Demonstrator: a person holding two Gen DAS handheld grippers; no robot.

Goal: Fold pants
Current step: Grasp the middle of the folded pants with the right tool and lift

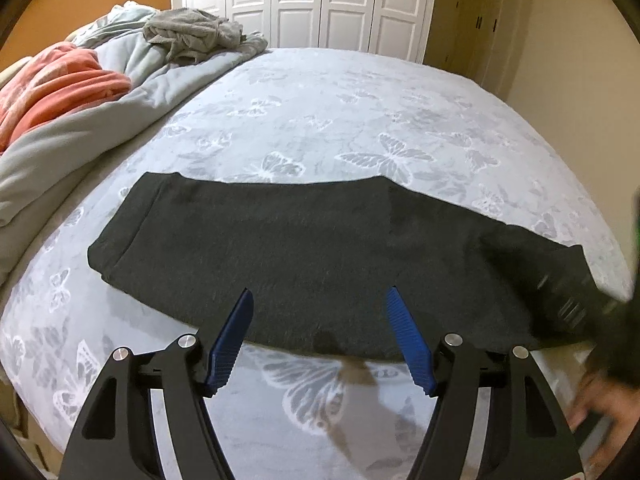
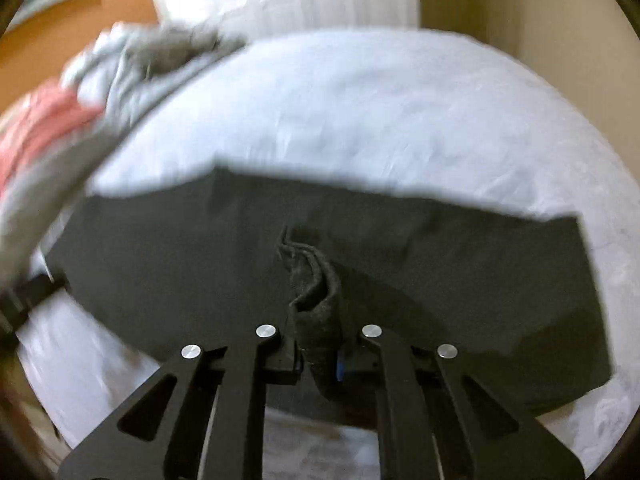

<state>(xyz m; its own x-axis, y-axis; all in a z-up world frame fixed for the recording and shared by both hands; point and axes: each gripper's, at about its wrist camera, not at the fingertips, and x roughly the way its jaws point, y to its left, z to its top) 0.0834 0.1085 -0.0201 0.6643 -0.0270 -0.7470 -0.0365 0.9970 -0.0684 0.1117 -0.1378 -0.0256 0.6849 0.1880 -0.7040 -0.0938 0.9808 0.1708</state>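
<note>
Dark grey pants (image 1: 304, 248) lie flat across the bed, folded lengthwise, with one end at the left and the other running off to the right. My left gripper (image 1: 320, 304) is open, its blue fingers (image 1: 236, 340) hovering over the near edge of the pants with nothing between them. In the right wrist view, which is blurred, the pants (image 2: 440, 272) spread across the bed. My right gripper (image 2: 318, 356) is shut on a bunched fold of their near edge, and the pinched cloth (image 2: 316, 296) stands up between the jaws.
The bed has a pale butterfly-print cover (image 1: 360, 120). A grey duvet (image 1: 100, 120), an orange blanket (image 1: 52, 88) and a crumpled grey garment (image 1: 192, 32) are piled at the back left. White wardrobe doors (image 1: 304, 0) stand behind. A person's hand (image 1: 608, 412) shows at the lower right.
</note>
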